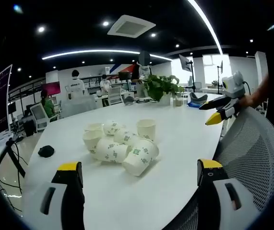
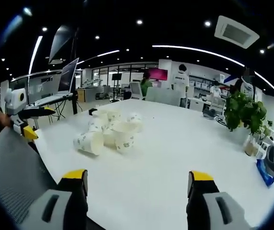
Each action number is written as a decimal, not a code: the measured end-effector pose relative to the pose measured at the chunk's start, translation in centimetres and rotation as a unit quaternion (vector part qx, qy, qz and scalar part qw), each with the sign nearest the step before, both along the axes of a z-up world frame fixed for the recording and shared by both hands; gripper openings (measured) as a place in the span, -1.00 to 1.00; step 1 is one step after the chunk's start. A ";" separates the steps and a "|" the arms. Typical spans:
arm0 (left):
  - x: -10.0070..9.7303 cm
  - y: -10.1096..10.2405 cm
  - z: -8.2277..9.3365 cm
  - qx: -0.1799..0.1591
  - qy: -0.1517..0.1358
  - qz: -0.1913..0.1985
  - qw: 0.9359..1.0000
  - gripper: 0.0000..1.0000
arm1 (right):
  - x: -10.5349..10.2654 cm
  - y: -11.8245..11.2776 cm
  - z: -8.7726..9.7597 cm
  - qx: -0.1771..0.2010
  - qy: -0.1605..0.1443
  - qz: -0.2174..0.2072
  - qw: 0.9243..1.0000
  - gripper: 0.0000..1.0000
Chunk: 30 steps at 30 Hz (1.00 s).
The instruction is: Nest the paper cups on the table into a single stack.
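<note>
Open left claw (image 1: 139, 172), paper cups (image 1: 122, 143) heaped, most lying sideways

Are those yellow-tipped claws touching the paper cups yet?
Apart. In the left gripper view, bare table separates the open left gripper from the paper cups.

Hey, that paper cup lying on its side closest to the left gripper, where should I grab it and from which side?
Grip the nearest cup across its side wall near the open rim. It lies tipped with its mouth toward the left gripper, so come in from the table edge side. Its far side seems to rest against the cup pile, leaving only the near side free.
</note>
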State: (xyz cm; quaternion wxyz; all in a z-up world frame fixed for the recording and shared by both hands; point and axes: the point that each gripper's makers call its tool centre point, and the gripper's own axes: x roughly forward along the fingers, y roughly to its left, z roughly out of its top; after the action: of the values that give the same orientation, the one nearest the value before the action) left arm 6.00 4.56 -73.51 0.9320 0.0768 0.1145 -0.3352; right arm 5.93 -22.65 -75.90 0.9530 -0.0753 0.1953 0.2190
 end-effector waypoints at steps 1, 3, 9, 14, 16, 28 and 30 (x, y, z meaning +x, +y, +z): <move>0.0 0.0 0.0 -0.001 0.001 -0.001 1.000 0.98 | 0.0 0.0 0.0 0.001 0.001 0.001 1.000 0.75; -0.1 -0.2 0.0 0.001 0.002 -0.004 1.000 0.98 | -0.1 0.0 -0.1 -0.001 0.002 0.001 1.000 0.75; -0.2 -0.2 0.0 -0.003 0.006 -0.004 1.000 0.98 | -0.1 0.1 0.0 -0.001 0.002 0.001 1.000 0.74; -0.1 -0.1 0.2 -0.010 0.003 0.000 1.000 0.98 | -0.1 0.1 0.0 0.000 0.002 0.002 1.000 0.74; 0.0 0.0 0.2 -0.009 0.003 0.003 1.000 0.98 | -0.1 0.1 0.0 0.002 0.003 0.002 1.000 0.73; -0.3 -0.3 -0.1 0.003 0.004 -0.006 1.000 0.98 | -0.1 0.0 -0.1 0.001 0.001 0.000 1.000 0.70; -0.4 -0.4 -0.1 0.004 0.004 -0.010 1.000 0.98 | -0.1 -0.1 0.0 0.001 0.000 -0.002 1.000 0.70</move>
State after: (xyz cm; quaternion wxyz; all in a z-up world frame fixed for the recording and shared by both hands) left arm 5.63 4.17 -73.65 0.9278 0.0804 0.1188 -0.3444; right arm 5.81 -22.72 -75.91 0.9534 -0.0738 0.1954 0.2178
